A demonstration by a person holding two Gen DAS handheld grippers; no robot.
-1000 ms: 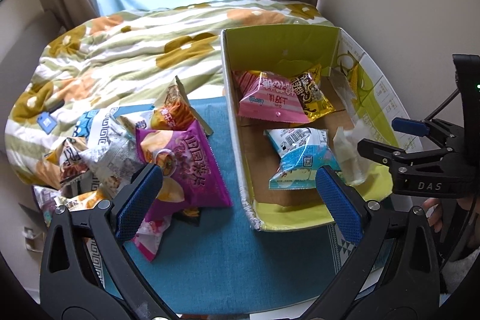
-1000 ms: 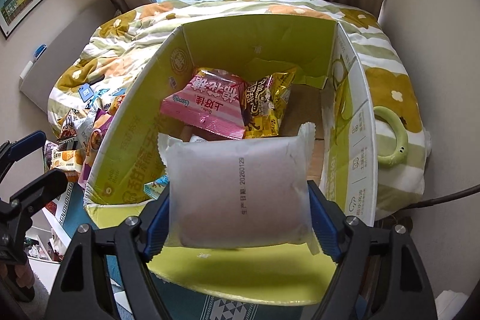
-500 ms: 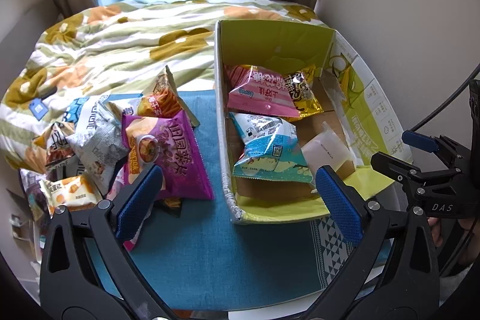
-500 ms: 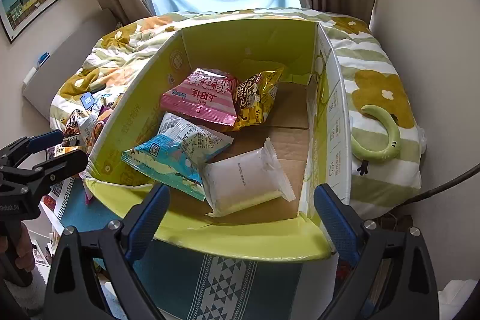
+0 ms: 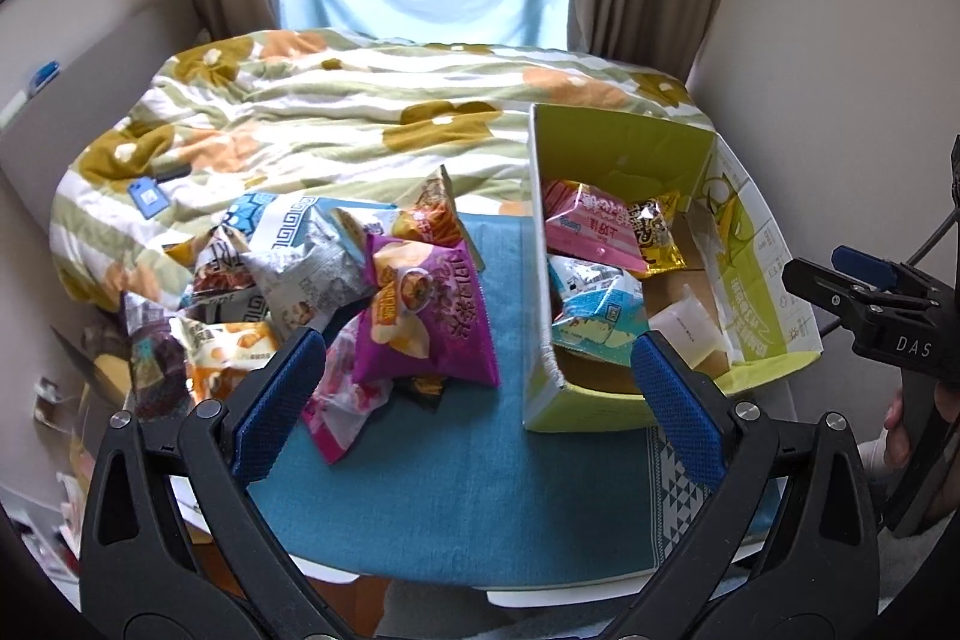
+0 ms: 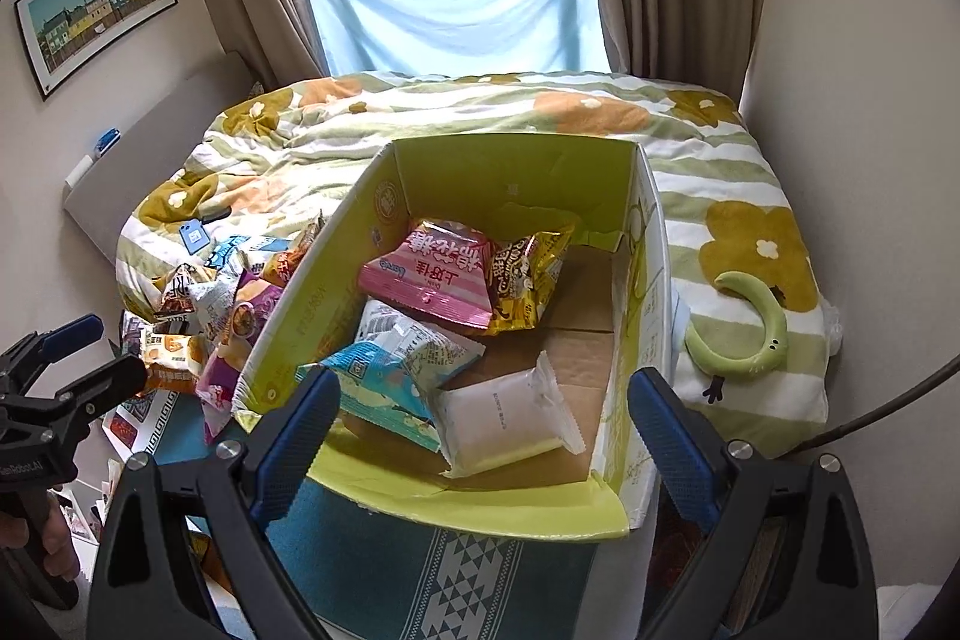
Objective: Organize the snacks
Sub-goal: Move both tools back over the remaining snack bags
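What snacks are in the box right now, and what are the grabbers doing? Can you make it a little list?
box: yellow-green cardboard box, open top
inside: pink bag, gold bag, light blue bag, white packet
outside: pile of snack bags left of the box, purple bag on top
left gripper: open, empty
right gripper: open, empty

"DAS" is being shown in white on the black right gripper (image 5: 864, 280), right of the left gripper's blue fingers (image 5: 672, 388).
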